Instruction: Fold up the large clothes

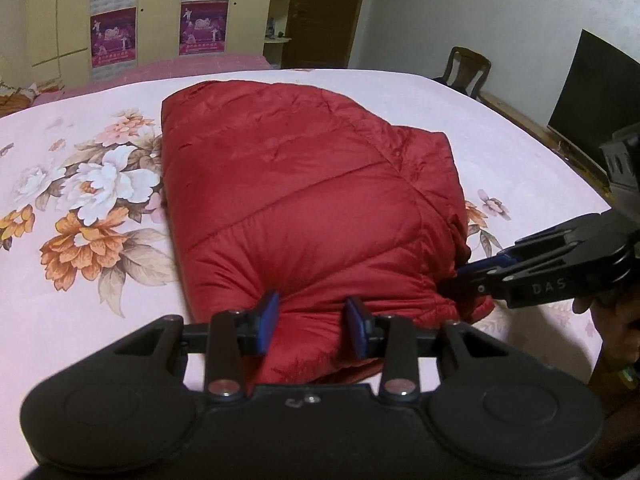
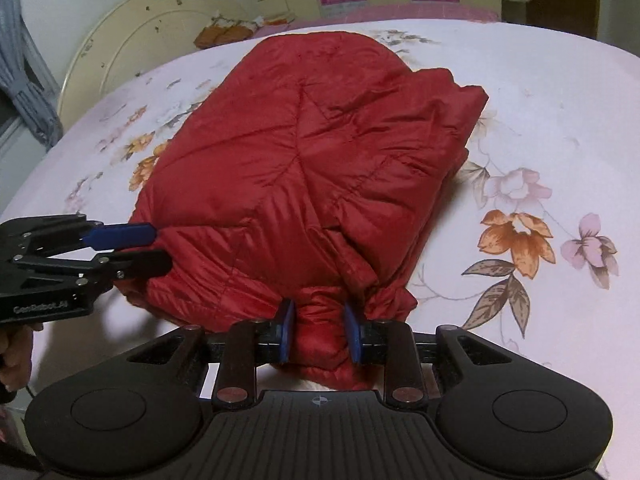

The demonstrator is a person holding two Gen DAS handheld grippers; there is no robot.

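Left wrist view: a red quilted jacket [image 1: 304, 184], already folded into a thick bundle, is shown lying on a bed covered by a pink floral sheet [image 1: 80, 184]. The near edge of the bundle is taken between the jaws of the left gripper [image 1: 312, 322], which stand narrow with padded fabric bulging between the blue pads; a grip is judged to be held. The right gripper [image 1: 472, 276] is seen entering from the right, at the bundle's near right corner.

Right wrist view: the jaws of the right gripper [image 2: 319, 330] are seen narrowly closed on a bunched roll of the jacket [image 2: 312, 168] at its near edge. The left gripper [image 2: 154, 248] is shown at the near left corner, its jaws nearly together on the fabric.

The bundle extends directly away from both grippers, its long axis running toward the far side of the bed. Both hands are equally near, side by side along the same near edge; a further fold away from the person is judged likely.
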